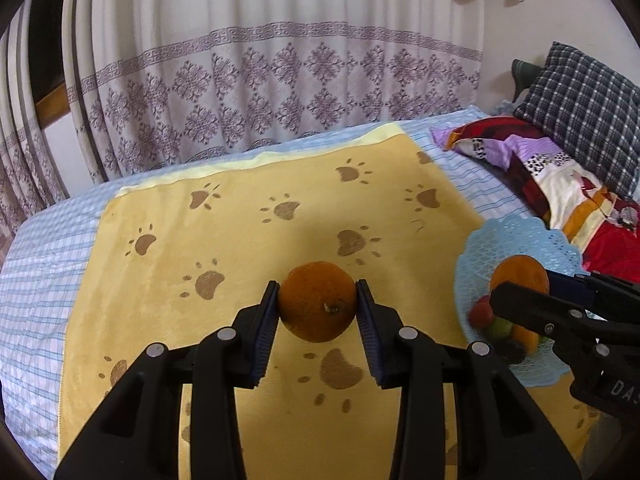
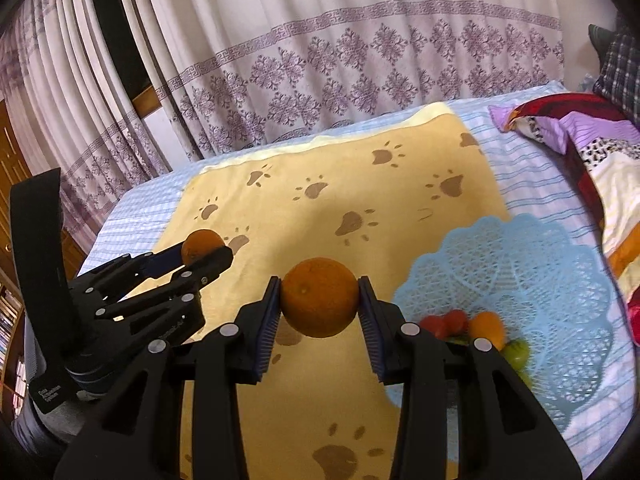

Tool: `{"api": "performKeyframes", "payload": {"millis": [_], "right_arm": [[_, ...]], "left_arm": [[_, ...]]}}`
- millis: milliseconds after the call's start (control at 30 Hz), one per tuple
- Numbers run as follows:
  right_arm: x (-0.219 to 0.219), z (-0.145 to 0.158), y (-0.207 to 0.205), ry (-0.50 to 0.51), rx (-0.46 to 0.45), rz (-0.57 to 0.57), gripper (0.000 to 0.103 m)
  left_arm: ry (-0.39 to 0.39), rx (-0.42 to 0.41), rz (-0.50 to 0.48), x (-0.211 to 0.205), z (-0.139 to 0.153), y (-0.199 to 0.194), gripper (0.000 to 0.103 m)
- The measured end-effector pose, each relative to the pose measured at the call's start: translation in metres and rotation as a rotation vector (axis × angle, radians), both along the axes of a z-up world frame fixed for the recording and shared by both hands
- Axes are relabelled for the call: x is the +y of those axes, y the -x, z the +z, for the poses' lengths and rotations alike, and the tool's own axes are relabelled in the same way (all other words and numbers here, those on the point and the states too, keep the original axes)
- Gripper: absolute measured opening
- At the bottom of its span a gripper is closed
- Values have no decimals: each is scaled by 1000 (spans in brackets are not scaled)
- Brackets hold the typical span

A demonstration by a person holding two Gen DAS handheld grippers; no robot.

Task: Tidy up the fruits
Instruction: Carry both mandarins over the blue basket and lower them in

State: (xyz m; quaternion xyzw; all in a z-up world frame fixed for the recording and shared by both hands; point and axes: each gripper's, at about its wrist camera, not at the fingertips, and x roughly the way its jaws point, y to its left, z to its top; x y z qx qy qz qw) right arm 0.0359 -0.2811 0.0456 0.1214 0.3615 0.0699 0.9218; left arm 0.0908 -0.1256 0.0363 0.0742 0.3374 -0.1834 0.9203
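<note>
My left gripper (image 1: 317,300) is shut on an orange (image 1: 317,302), held above the yellow paw-print towel (image 1: 248,240). My right gripper (image 2: 319,298) is shut on a second orange (image 2: 319,297), also lifted off the towel. Each view shows the other gripper from the side: the right one with its orange (image 1: 520,274) at the right edge, over the plate, and the left one with its orange (image 2: 202,245) at the left. A light blue lacy plate (image 2: 532,264) lies to the right of the towel and holds several small fruits (image 2: 486,326), red, orange and green.
The towel lies on a blue-striped bedsheet (image 1: 44,264). A colourful pillow (image 1: 552,176) and a plaid cushion (image 1: 588,112) are at the right. A patterned curtain (image 1: 280,80) hangs behind the bed.
</note>
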Motion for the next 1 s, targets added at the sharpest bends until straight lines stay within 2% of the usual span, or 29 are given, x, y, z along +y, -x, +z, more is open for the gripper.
{"api": "performKeyframes", "payload": {"millis": [267,600,1000], "right_arm": [[-44,-1,23,-9,-4,-91,39],[-97,-2,28,-43,-21,-245,39],[-113,1,32,-14,-45,-315,39]], "left_arm": [[2,-9,-50,-29,6,16,38],[10,-6,-109,-63,8,23,38],[8,-4,-165,-94,7,28,38]]}}
